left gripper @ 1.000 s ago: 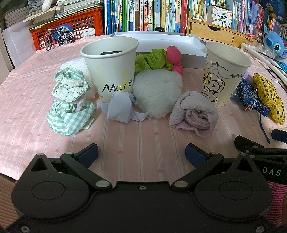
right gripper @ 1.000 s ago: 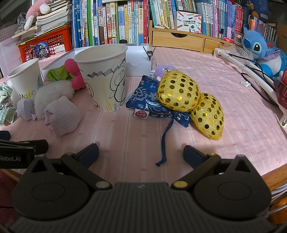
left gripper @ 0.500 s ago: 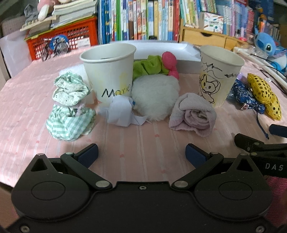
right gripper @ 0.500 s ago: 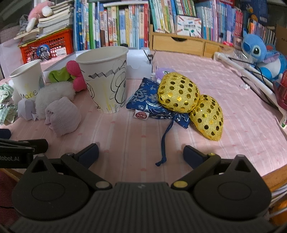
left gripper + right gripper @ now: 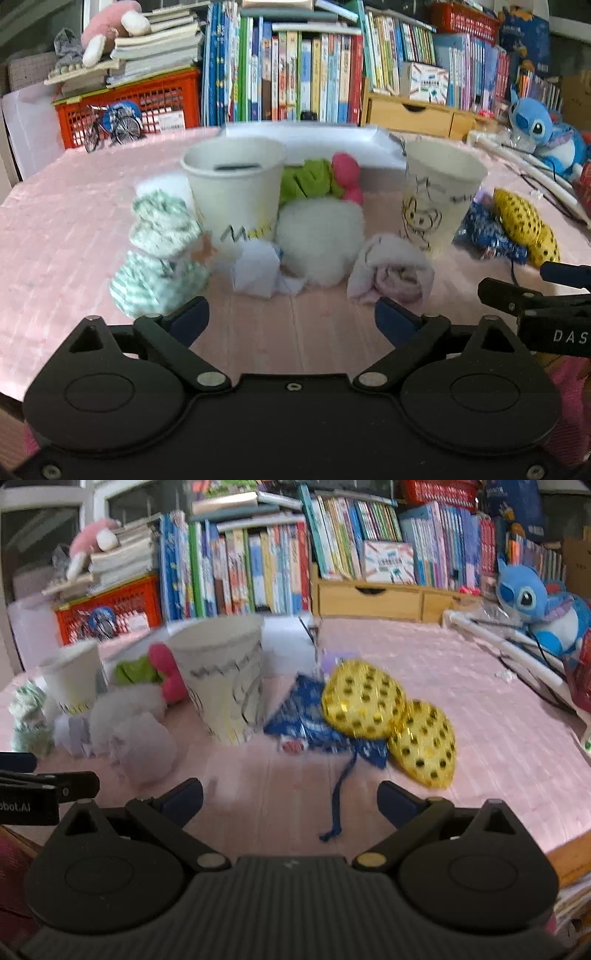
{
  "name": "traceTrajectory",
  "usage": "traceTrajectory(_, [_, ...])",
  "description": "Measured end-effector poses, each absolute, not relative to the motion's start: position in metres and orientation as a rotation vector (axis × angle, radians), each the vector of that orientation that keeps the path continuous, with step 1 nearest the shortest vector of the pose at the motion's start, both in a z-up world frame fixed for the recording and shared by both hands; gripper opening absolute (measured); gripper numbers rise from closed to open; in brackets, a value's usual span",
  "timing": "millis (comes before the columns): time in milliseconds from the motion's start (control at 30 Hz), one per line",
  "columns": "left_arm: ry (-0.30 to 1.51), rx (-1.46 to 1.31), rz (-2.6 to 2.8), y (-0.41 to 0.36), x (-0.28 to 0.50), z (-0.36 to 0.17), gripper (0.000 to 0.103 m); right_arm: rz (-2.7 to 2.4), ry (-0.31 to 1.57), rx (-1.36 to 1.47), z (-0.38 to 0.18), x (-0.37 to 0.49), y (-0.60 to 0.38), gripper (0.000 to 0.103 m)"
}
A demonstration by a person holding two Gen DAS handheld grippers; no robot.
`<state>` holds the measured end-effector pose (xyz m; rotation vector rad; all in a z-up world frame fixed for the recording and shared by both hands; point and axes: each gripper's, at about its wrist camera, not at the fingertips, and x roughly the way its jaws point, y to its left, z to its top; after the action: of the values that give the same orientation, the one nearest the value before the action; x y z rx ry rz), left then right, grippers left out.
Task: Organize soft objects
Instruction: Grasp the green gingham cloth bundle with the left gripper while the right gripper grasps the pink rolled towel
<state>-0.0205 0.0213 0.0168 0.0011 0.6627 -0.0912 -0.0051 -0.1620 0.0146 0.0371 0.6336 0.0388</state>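
Your left gripper (image 5: pixel 291 317) hangs low over the pink-clothed desk (image 5: pixel 59 221), its fingers (image 5: pixel 190 319) wide, closing slightly, with nothing between them. Your right gripper (image 5: pixel 290 799) also holds its fingers (image 5: pixel 397 801) wide and empty. The soft things lie ahead on the desk: a green checked cloth (image 5: pixel 155 284), a white fluffy ball (image 5: pixel 319 240) and a rolled pink towel (image 5: pixel 391 273) sit near the front, between and around two paper cups (image 5: pixel 236 192). To the right, a blue pouch (image 5: pixel 306 720) lies under two gold spotted pouches (image 5: pixel 364 698), just beside the drawn-on cup (image 5: pixel 225 683). Motion blur softens the details.
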Motion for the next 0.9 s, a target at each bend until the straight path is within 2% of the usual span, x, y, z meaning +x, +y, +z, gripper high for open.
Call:
traceTrajectory(167, [0.588,-0.007,-0.076,0.036,-0.032,0.037,0.089,0.14,0.582,0.047,0.023,-0.007,-0.156,0.101])
traceTrajectory(367, [0.489,0.009,0.035,0.058,-0.041,0.05,0.089,0.248,0.557,0.012,0.026,-0.002,-0.135,0.093])
traceTrajectory(533, [0.53,-0.033,0.09,0.077,-0.027,0.04,0.088,0.296,0.545,-0.009,0.024,0.007,-0.118,0.088])
traceTrajectory(700, [0.567,-0.063,0.104,0.09,-0.015,0.025,0.081,0.31,0.559,-0.027,0.018,0.015,-0.107,0.081])
traceTrajectory(900, [0.578,-0.069,0.109,0.096,-0.005,0.014,0.078,0.307,0.567,-0.051,0.012,0.022,-0.098,0.076])
